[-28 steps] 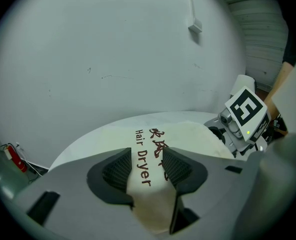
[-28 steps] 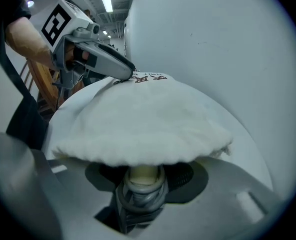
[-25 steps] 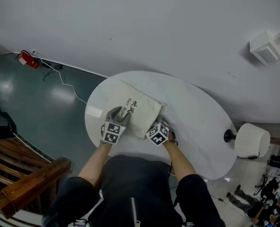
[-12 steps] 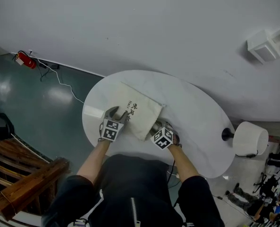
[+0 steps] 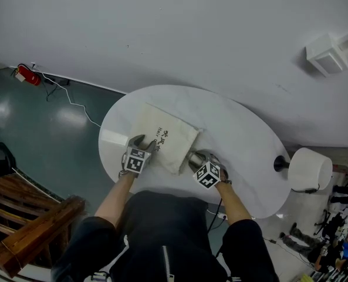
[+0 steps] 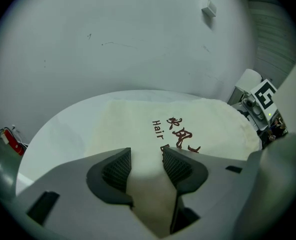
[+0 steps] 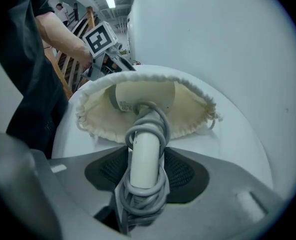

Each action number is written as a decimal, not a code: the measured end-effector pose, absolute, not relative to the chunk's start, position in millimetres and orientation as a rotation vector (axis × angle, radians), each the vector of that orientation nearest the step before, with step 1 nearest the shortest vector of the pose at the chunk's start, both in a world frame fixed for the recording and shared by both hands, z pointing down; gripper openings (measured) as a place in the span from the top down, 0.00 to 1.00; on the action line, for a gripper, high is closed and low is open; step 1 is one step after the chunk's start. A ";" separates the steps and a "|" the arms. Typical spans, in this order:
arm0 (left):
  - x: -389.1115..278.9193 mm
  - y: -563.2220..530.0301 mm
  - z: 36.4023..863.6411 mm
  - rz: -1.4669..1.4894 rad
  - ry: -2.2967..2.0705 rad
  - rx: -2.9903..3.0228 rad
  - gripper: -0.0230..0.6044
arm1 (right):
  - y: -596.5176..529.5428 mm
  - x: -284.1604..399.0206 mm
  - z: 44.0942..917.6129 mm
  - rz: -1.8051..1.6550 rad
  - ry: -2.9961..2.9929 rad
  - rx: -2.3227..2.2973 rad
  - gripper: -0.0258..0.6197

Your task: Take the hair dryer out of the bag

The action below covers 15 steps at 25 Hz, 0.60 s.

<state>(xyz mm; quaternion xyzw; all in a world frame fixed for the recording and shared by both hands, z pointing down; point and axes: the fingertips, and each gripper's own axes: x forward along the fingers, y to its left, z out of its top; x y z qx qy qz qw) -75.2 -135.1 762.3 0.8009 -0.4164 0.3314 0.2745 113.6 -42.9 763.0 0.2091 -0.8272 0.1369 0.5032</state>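
Observation:
A cream drawstring bag (image 5: 162, 135) printed "Hair Dryer" lies on the round white table (image 5: 244, 140). My left gripper (image 6: 147, 159) is shut on a fold of the bag's cloth (image 6: 187, 119) at its closed end; in the head view that gripper (image 5: 139, 153) sits at the bag's left corner. My right gripper (image 7: 145, 166) is shut on the white handle of the hair dryer (image 7: 144, 154), which has grey cord wound round it. The dryer's head is still inside the bag's open mouth (image 7: 192, 109). The head view shows the right gripper (image 5: 202, 162) just off the bag's right end.
A white lamp shade (image 5: 306, 170) stands at the table's right edge. A small white card (image 5: 114, 138) lies left of the bag. On the floor are a red extinguisher (image 5: 26, 74) with a cable and a wooden railing (image 5: 27, 222). The wall rises close behind the table.
My right gripper has drawn back to the right, away from the bag, bringing the dryer's handle out of the mouth. My left gripper has sunk lower onto the bag's left corner.

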 end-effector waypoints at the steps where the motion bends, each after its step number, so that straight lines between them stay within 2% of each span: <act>1: -75.2 -134.4 763.9 0.890 -1.118 2.149 0.66 | -44.8 111.1 759.9 0.326 -2.014 0.513 0.61; 3: -75.8 -134.0 765.0 0.890 -1.118 2.147 0.66 | -51.3 103.8 752.9 0.316 -2.048 0.534 0.53; 6: -75.6 -133.8 765.2 0.888 -1.115 2.150 0.66 | -62.0 88.7 748.6 0.293 -2.067 0.535 0.48; 15: -77.0 -133.0 763.9 0.890 -1.116 2.151 0.66 | -79.4 51.8 766.3 0.396 -2.083 0.542 0.49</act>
